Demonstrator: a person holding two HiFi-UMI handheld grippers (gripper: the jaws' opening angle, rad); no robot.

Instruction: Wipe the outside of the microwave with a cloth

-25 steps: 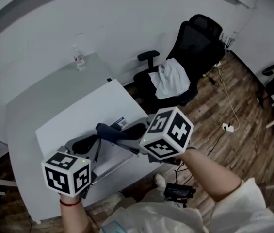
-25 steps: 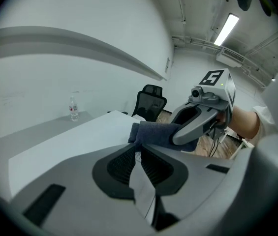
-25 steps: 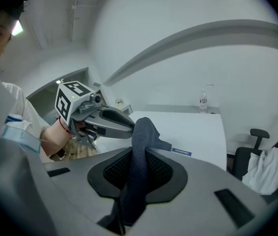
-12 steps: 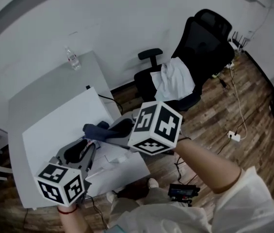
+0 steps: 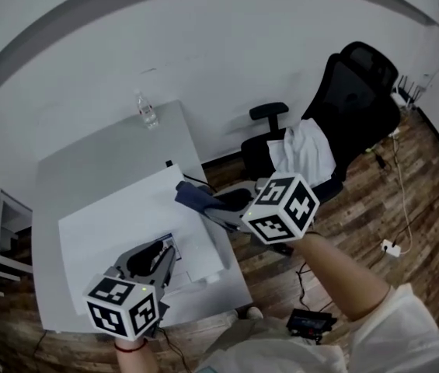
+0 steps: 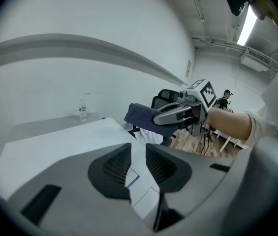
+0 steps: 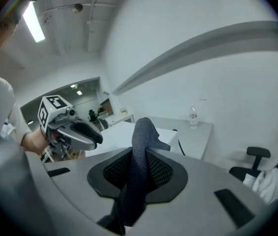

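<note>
Right gripper [image 5: 213, 206] is clamping the dark blue cloth [image 5: 190, 195] over the microwave's [image 5: 118, 216] far right corner. Left gripper [image 5: 166, 249] is hanging over the near edge, its jaws just having been opening, nothing between them. I am expecting a hard stroke to drag the loose cloth out. Room is lying open rightward, though the office chair [image 5: 351, 92] is standing near.

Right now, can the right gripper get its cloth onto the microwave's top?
Probably yes: the right gripper holds the cloth at the far right corner of the microwave, nothing between.
</note>
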